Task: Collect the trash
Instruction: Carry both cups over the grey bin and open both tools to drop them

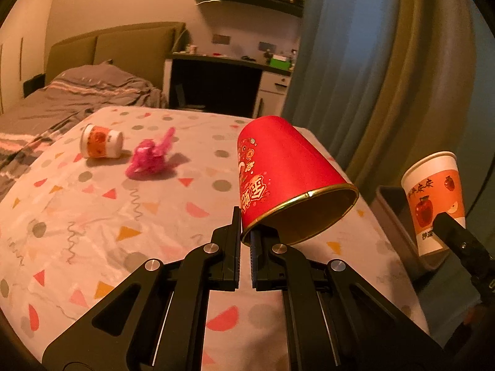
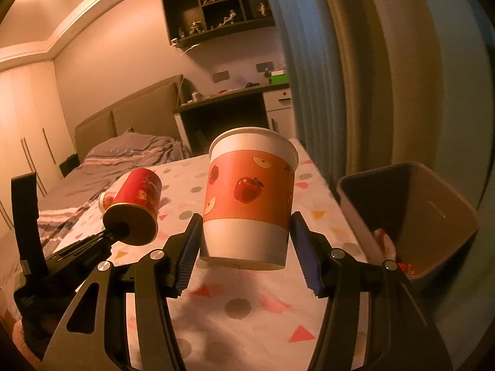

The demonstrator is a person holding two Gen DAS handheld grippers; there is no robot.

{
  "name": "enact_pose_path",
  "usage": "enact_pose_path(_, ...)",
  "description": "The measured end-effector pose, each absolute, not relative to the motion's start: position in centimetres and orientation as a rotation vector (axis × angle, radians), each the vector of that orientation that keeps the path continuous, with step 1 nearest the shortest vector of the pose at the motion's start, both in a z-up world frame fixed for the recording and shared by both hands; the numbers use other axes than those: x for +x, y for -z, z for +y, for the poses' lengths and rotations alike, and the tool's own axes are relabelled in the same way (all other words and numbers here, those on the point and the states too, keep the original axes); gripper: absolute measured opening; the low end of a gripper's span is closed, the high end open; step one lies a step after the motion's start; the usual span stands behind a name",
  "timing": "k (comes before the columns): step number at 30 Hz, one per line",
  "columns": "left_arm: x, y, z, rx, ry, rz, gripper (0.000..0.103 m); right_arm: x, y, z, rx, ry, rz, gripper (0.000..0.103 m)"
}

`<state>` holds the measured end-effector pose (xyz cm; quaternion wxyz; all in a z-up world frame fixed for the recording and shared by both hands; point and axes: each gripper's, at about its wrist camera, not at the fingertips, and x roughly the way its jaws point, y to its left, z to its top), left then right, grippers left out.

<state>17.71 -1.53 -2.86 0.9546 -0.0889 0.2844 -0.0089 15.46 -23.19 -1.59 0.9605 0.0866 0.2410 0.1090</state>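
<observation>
Grey bin (image 2: 411,216) stands just right of the right gripper (image 2: 244,247), clamped on the upright apple cup (image 2: 247,198); the left gripper (image 1: 245,235), farther away, pinches the red cup (image 1: 287,173) rim.

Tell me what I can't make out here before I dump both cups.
- Bin contents: right view, near wall hides most; left view, apple cup covers it.
- Pink wrapper: left view, blurred; what it is unclear.
- Fallen cup: right view, mostly behind red cup.

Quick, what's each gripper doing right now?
Left gripper: shut on the red cup, pinching its rim.
Right gripper: shut on the apple cup.
</observation>
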Motion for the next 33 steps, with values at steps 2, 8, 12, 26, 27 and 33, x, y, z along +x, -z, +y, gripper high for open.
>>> enact_pose_path(2, 17.6, 2.7, -2.5, -0.17, 0.034, 0.574, 0.004, 15.4, 1.7, -23.9, 0.183, -0.21, 0.484, 0.056)
enact_pose_path(8, 18.0, 2.5, -6.2, -0.137, 0.096, 0.572, 0.004, 14.4, 2.0, -26.5, 0.202, -0.17, 0.463, 0.056)
enact_pose_path(12, 18.7, 2.7, -8.5, -0.118, 0.139, 0.578, 0.004, 14.4, 2.2, -28.7, 0.212, -0.132, 0.451, 0.056)
enact_pose_path(26, 22.2, 3.0, -19.5, -0.041, 0.341, 0.568, 0.004, 15.0, 4.0, -37.6, 0.245, 0.058, 0.431, 0.056)
enact_pose_path(27, 22.5, 3.1, -20.3, -0.034, 0.357, 0.571, 0.004, 15.1, 4.1, -38.0, 0.246, 0.066, 0.43, 0.056)
enact_pose_path(33, 23.9, 4.4, -23.6, -0.006, 0.437, 0.59, 0.004, 15.5, 5.0, -40.3, 0.257, 0.114, 0.443, 0.056)
